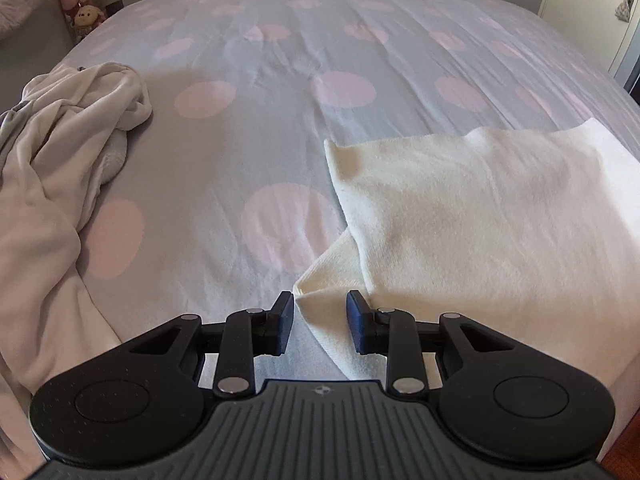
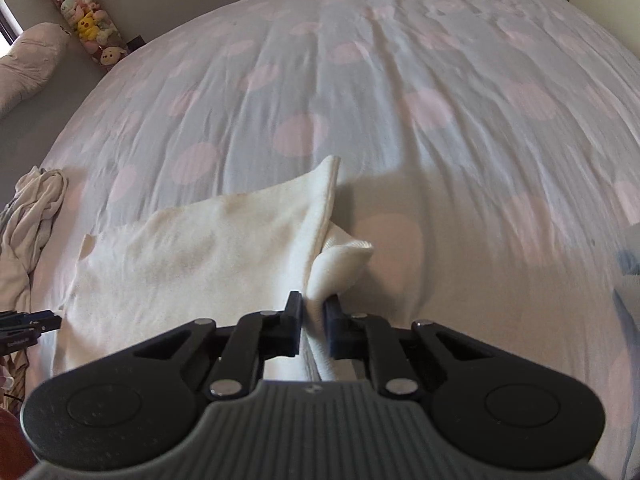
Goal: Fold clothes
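Fold step: both grippers at the near corners of the cream garment [image 1: 480, 216] on the bed [image 1: 280, 60].

The right gripper [image 2: 314, 312] has its fingers clamped on a bunched corner; the left gripper [image 1: 320, 312] has its fingers narrow, straddling the other corner without pinching. Next, judged: close the left, then lift both evenly. A crumpled pile [image 1: 60, 152] lies well apart.

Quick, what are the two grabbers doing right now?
Left gripper: jaws open, cream cloth corner between them, not pinched.
Right gripper: jaws shut on the cream cloth's edge.
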